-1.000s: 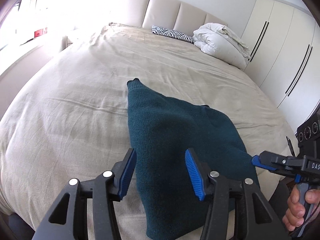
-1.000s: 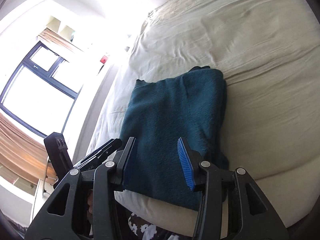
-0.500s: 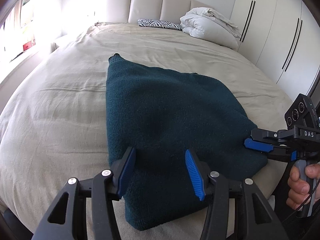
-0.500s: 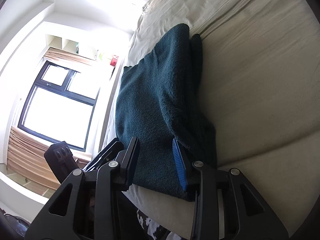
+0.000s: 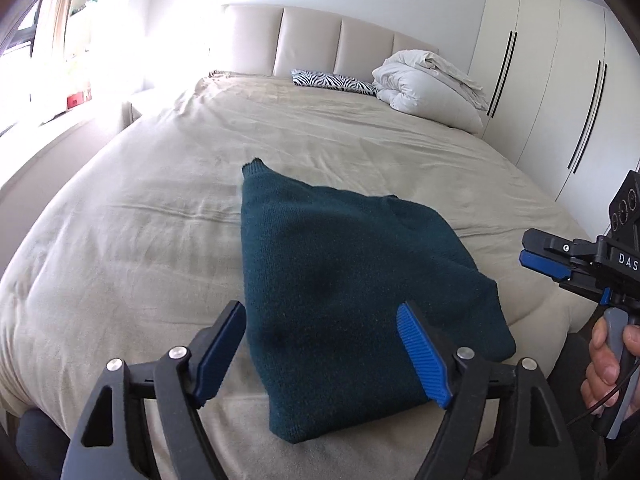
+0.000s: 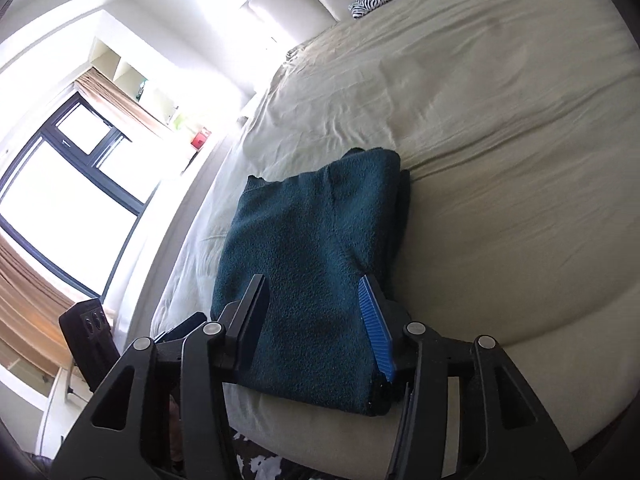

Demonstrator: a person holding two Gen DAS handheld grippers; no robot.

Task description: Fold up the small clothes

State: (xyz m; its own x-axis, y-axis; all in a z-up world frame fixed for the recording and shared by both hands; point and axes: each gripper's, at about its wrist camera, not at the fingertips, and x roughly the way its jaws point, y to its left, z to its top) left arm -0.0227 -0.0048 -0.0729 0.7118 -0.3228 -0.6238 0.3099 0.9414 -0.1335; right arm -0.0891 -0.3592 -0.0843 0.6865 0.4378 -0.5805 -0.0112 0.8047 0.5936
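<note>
A dark teal knitted sweater (image 5: 340, 292) lies folded on the beige bed (image 5: 140, 240), near the front edge. It also shows in the right wrist view (image 6: 308, 264). My left gripper (image 5: 320, 350) is open and empty, just above the sweater's near end. My right gripper (image 6: 316, 320) is open and empty, over the sweater's near right corner. In the left wrist view the right gripper (image 5: 548, 260) hangs to the right of the sweater, off the bed's corner.
A white rolled duvet (image 5: 428, 88) and a zebra-print pillow (image 5: 332, 80) lie by the padded headboard (image 5: 328, 44). White wardrobe doors (image 5: 560, 92) stand on the right. A window (image 6: 68, 184) and sill are to the left of the bed.
Both grippers have pulled back and up from the sweater. The right gripper's jaws have opened wider and moved clear of the sweater's right corner. The sweater stays folded.
</note>
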